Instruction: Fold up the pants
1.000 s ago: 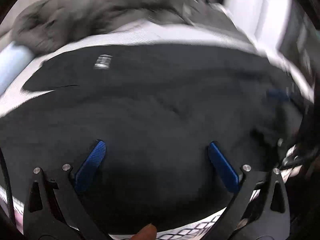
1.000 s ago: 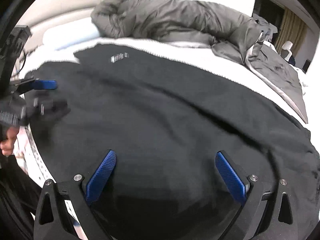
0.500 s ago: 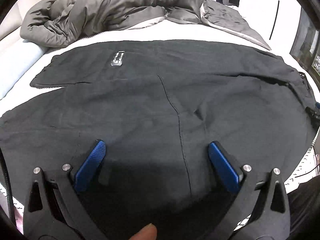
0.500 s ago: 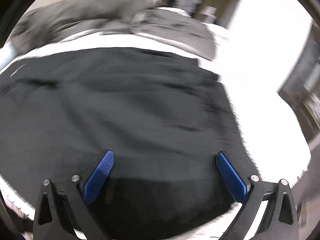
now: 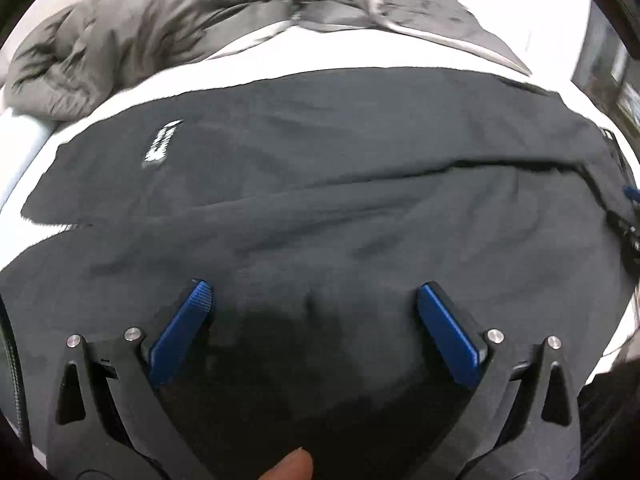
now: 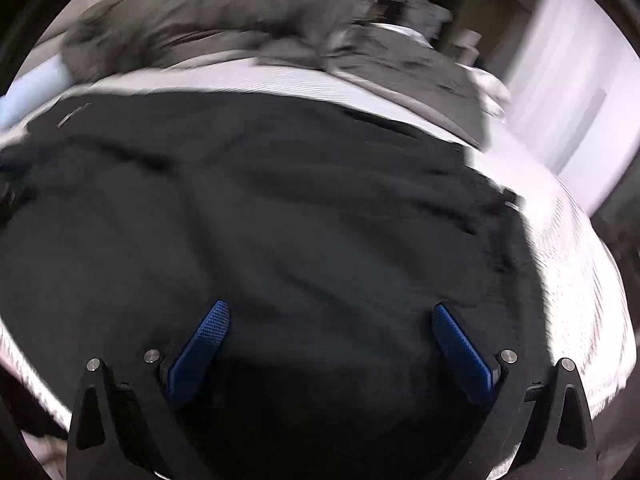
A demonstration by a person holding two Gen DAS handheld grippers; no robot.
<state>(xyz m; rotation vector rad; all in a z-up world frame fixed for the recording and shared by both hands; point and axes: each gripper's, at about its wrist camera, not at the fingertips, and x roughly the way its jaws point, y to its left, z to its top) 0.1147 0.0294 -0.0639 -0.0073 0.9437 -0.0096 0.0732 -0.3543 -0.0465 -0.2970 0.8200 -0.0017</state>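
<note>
Both tools (image 5: pixel 314 292) (image 6: pixel 330 312) spread wide over pants (image 5: pixel 360 200).

Black pants (image 5: pixel 340 208) w/ white label (image 5: pixel 162 146), grey duvet (image 5: pixel 160 28), white sheet (image 6: pixel 576 264), blue fingers (image 5: pixel 180 332).

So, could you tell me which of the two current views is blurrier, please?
Right wrist: heavy motion smear across the grey duvet and black pants. Left wrist: milder blur, the pants' white label smudged; fisheye bending in both.
</note>
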